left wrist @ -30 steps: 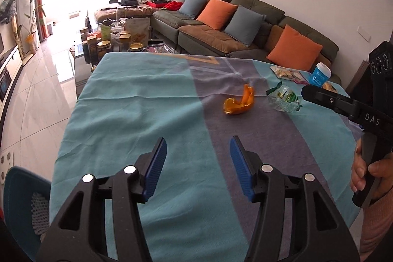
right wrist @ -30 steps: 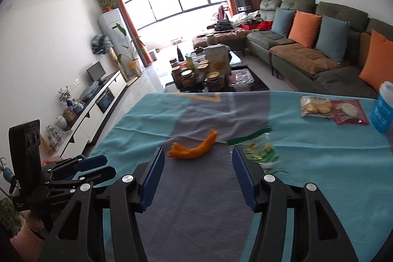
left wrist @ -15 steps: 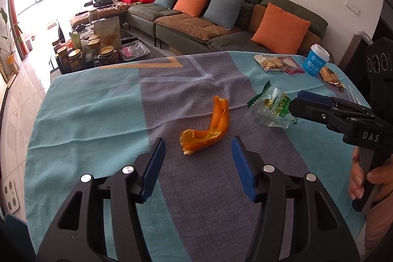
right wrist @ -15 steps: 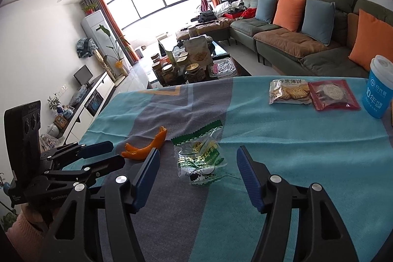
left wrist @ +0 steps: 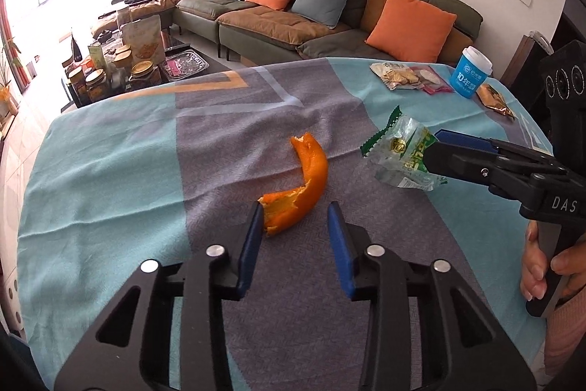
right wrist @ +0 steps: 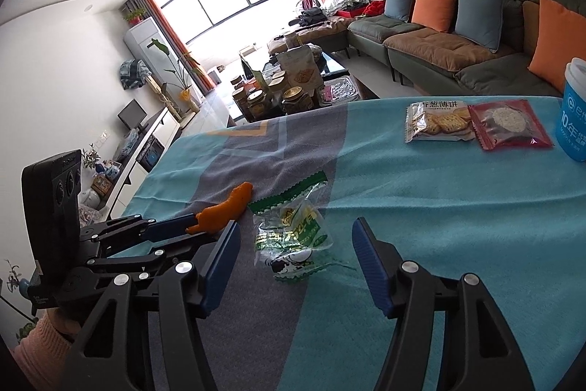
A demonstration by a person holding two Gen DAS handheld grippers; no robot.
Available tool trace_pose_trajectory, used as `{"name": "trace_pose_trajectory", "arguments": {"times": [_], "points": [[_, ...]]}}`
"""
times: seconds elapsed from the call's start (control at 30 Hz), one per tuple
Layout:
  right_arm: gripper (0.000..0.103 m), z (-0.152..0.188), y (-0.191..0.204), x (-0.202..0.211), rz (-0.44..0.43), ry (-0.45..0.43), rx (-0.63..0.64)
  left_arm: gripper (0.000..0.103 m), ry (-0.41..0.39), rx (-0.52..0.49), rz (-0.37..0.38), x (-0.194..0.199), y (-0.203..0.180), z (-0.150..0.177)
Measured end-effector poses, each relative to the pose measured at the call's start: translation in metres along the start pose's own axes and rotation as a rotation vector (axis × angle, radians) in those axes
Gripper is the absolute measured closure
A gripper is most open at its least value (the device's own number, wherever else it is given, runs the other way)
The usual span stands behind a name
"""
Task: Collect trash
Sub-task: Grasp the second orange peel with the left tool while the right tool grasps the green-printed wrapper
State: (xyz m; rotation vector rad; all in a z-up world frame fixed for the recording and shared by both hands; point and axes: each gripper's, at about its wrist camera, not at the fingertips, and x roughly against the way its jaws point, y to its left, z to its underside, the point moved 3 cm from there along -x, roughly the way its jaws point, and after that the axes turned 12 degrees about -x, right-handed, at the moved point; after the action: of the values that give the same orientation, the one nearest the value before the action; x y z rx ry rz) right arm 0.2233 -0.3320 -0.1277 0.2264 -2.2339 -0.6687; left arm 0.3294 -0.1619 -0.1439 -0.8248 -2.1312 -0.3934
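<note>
Orange peel [left wrist: 306, 185] lies on the grey band of the tabletop [left wrist: 110, 178], near its middle; the empty wrapper [right wrist: 293, 233] sits just right of the peel, apart from it. Left claw [left wrist: 295, 226] is apart, fingers straddling the peel's near, ragged end, the left pad looks to be touching or just beside it. Right claw [right wrist: 296, 253] is also apart, wide, with the wrapper between its fingers, nothing clamped yet. Peel looks light, curled, fairly stiff but bendy, skin likely a bit slick; best pinched across the thick near end where the curl stands up off the cloth. Wrapper is thin clear plastic, crinkly, near weightless, will collapse and may slide out; pinch the bunched middle, not the flat green serrated edge. Sealed snack packs [right wrist: 436, 125] and blue cup [right wrist: 573, 120] stand well beyond the wrapper, probably not trash.
</note>
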Motion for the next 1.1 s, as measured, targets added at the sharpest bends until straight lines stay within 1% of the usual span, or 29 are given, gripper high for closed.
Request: {"name": "trace_pose_trajectory", "arguments": {"times": [0.03, 0.1, 0.13, 0.23, 0.27, 0.3, 0.37, 0.43, 0.47, 0.53, 0.7, 0.87, 1.1], "points": [[0.048, 0.0, 0.001, 0.0, 0.002, 0.002, 0.001, 0.078, -0.001, 0.003, -0.001, 0.001, 0.001, 0.0], [0.052, -0.001, -0.001, -0.001, 0.0, 0.006, -0.003, 0.083, -0.004, 0.005, -0.004, 0.001, 0.001, 0.001], [0.058, 0.0, -0.001, -0.002, 0.0, 0.009, -0.002, 0.087, -0.005, 0.003, -0.005, 0.001, 0.0, 0.001], [0.063, 0.003, -0.001, -0.002, -0.003, 0.017, -0.001, 0.092, -0.009, -0.012, -0.012, 0.004, -0.004, 0.003], [0.066, 0.003, -0.001, -0.002, -0.005, 0.019, -0.001, 0.092, -0.012, -0.016, -0.015, 0.006, -0.007, 0.003], [0.071, 0.004, -0.001, -0.002, -0.008, 0.02, -0.001, 0.094, -0.015, -0.02, -0.016, 0.007, -0.009, 0.004], [0.076, 0.004, -0.002, -0.002, -0.015, 0.022, -0.005, 0.095, -0.026, -0.028, -0.026, 0.011, -0.013, 0.004], [0.083, 0.004, -0.002, -0.002, -0.023, 0.025, -0.008, 0.095, -0.034, -0.034, -0.033, 0.015, -0.017, 0.006], [0.085, 0.004, -0.002, -0.002, -0.026, 0.027, -0.009, 0.095, -0.04, -0.039, -0.038, 0.018, -0.019, 0.006], [0.091, 0.005, -0.001, -0.001, -0.034, 0.028, -0.009, 0.095, -0.048, -0.044, -0.041, 0.023, -0.021, 0.008], [0.091, 0.008, 0.003, 0.004, -0.052, 0.019, -0.004, 0.095, -0.073, -0.028, -0.041, 0.042, -0.02, 0.017], [0.091, 0.013, 0.004, 0.012, -0.085, 0.022, -0.011, 0.096, -0.091, -0.015, -0.039, 0.066, -0.019, 0.033], [0.091, 0.027, 0.016, 0.022, -0.132, 0.034, 0.003, 0.096, -0.112, 0.008, -0.035, 0.103, -0.02, 0.068]]}}
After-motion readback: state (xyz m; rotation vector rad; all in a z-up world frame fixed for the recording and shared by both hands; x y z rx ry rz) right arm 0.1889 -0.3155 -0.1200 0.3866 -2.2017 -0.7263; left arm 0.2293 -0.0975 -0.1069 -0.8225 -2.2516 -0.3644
